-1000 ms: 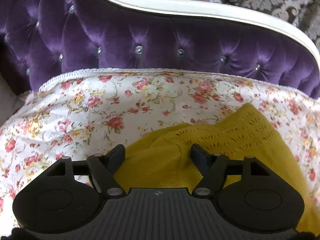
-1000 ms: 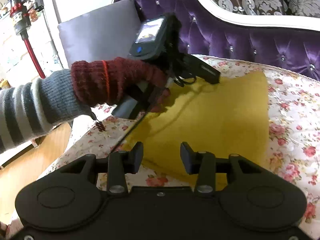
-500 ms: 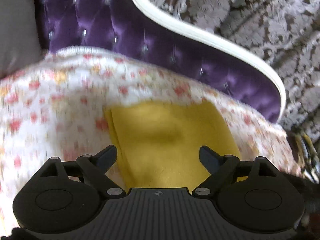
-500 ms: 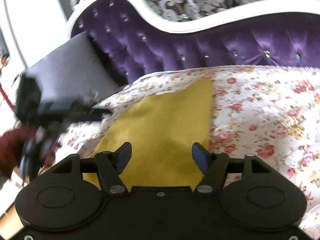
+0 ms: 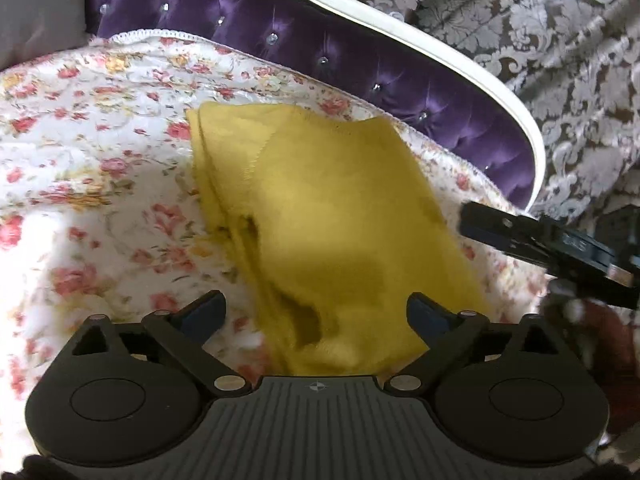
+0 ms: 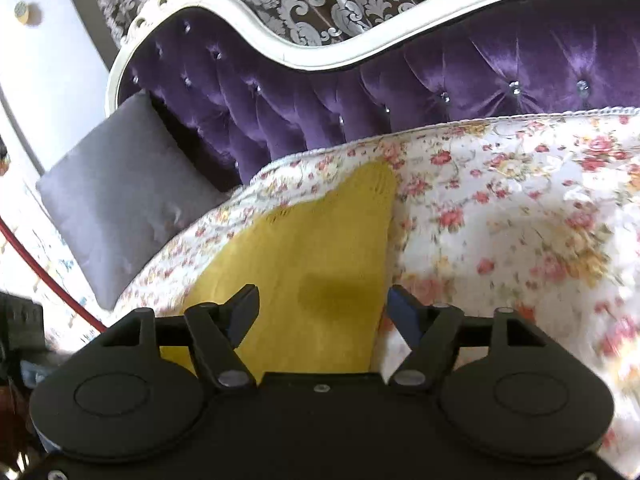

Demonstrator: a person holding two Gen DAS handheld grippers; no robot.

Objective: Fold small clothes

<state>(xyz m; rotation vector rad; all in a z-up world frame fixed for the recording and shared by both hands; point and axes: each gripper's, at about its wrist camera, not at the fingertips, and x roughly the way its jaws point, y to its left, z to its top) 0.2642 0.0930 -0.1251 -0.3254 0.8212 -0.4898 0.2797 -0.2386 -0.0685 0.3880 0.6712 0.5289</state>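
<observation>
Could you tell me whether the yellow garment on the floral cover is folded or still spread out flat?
Folded. The yellow garment shows stacked layered edges along its left side, forming a compact shape on the floral cover.

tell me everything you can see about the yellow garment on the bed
The yellow garment is a mustard knit piece, soft and slightly fuzzy, lying folded into a rough rectangle on the floral bedspread. Stacked layers show along one side edge, with a stitched seam near the far end and a dark gap where the layers bunch near the front. A band of openwork knit shows at its far end in the right wrist view. Neither tool grips it: the left tool and the right tool both sit open over it.
</observation>
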